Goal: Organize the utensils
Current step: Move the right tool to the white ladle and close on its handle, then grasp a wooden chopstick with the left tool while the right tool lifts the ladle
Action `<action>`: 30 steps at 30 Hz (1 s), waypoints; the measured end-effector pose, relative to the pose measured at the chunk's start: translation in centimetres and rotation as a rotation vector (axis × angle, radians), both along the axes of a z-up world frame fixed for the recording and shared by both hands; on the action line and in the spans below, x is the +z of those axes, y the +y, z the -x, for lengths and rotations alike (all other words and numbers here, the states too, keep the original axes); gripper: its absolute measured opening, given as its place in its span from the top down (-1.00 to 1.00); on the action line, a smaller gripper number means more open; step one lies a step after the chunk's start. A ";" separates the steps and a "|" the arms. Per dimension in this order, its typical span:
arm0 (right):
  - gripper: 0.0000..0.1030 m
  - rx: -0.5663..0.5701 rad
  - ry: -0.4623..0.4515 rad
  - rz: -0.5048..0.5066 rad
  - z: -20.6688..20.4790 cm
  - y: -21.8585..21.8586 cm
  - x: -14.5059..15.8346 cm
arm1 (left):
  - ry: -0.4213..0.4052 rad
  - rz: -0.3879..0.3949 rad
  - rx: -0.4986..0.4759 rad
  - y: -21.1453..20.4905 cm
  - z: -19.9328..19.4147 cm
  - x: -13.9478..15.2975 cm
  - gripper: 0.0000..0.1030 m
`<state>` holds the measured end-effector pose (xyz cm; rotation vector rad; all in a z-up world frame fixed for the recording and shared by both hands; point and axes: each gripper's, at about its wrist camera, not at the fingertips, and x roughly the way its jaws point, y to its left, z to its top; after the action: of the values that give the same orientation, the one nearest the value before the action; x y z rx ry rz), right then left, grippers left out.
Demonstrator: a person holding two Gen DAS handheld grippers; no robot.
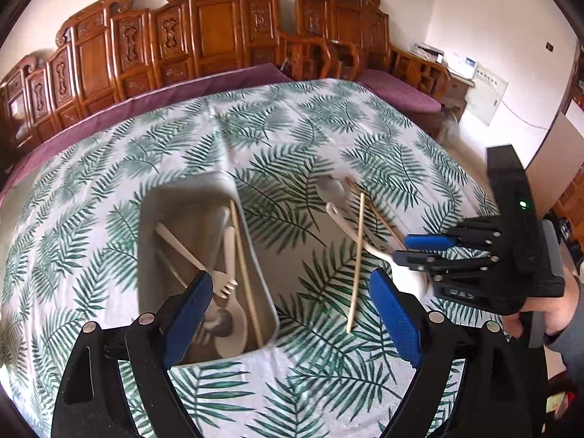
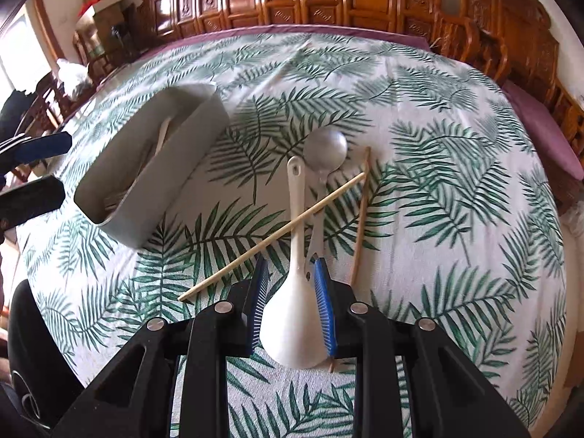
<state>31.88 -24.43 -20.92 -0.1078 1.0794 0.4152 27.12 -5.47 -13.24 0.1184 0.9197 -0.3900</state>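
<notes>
the right gripper has its blue pads on either side of the white spoon, at the neck where the bowl narrows into the handle; they look pressed in on it, though whether the spoon is lifted off the cloth cannot be told. the left gripper hovers with its fingers spread wide and nothing between them, just above the near end of the grey bin, which already holds a fork, a spoon and a chopstick. the main risk is in the pile: 1 chopstick lies across the white spoon's handle, so raising the spoon will likely flick or drag that stick, and it may roll toward the table edge. the metal spoon lies right beside the white handle and a 2nd chopstick sits close on the right, so both can be nudged too. the smooth, tapering neck is a slippery place to pinch, so the spoon may pivot or slide out on the way to the bin. the table wears a white cloth with green palm fronds, a little creased, over a purple layer. carved wooden chairs line the white wall behind.
</notes>
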 end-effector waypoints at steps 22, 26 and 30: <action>0.79 0.025 0.108 0.137 -1.5 1.5 -2.3 | 0.052 -0.005 -0.032 -1.6 1.1 -2.2 -0.63; 0.79 -0.019 0.084 0.094 0.0 0.1 -1.5 | 0.060 0.000 -0.046 -2.3 1.3 -2.6 -0.59; 0.79 -0.041 0.075 0.056 0.8 -0.8 -0.8 | 0.076 -0.008 -0.081 -3.9 1.3 -3.5 -0.40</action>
<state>31.04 -25.22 -21.74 -0.1201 1.1656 0.3542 25.85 -9.37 -16.71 0.1495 0.9942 -0.4682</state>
